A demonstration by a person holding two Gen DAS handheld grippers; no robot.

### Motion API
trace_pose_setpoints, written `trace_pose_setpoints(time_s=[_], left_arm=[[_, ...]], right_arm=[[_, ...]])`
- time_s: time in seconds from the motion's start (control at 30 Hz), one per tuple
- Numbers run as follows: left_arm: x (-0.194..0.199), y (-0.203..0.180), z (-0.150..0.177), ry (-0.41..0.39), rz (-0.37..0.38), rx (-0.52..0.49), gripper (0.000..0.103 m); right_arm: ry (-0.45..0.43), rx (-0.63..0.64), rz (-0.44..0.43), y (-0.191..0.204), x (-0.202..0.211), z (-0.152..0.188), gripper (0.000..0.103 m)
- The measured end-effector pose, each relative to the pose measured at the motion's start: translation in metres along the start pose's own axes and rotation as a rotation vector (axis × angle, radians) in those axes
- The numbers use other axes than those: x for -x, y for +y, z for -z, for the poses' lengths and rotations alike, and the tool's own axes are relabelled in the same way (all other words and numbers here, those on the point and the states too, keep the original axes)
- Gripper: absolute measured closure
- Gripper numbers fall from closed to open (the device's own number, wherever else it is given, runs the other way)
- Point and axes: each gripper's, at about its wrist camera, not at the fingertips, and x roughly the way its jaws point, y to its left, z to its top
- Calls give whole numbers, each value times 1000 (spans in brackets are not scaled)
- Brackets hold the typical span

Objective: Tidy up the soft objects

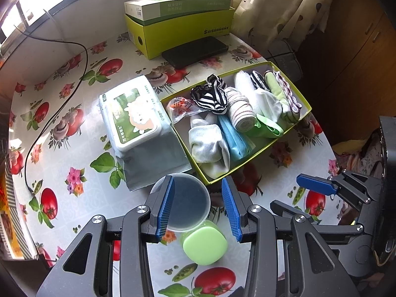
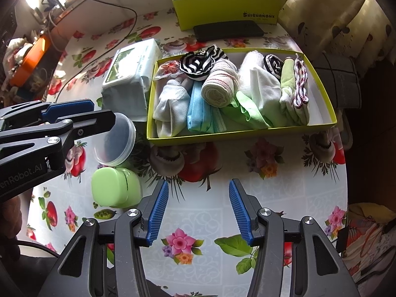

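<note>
Fingers spread on both, nothing pinched: left gripper above the clear cup, right gripper over bare tabletop. Soft items sit in the yellow tray, beyond both grippers, right one nearer. Tray's long axis runs across the right view. Lower layers hidden, crumpled packet unclear.

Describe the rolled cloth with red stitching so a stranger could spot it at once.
Find the shallow yellow-green cardboard tray of soft things on the flowered tablecloth. Near its middle lies the cream rolled cloth with red stitching, beside the black-and-white striped fabric. It alone is wound into a tight cylinder.
</note>
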Motion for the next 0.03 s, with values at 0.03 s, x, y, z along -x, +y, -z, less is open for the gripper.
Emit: trace_pose_setpoints(time_s=[0.03], left_arm=[[0,0,0,1,-2,-1,62]], right_arm=[[1,0,-1,-3,-2,-1,52]])
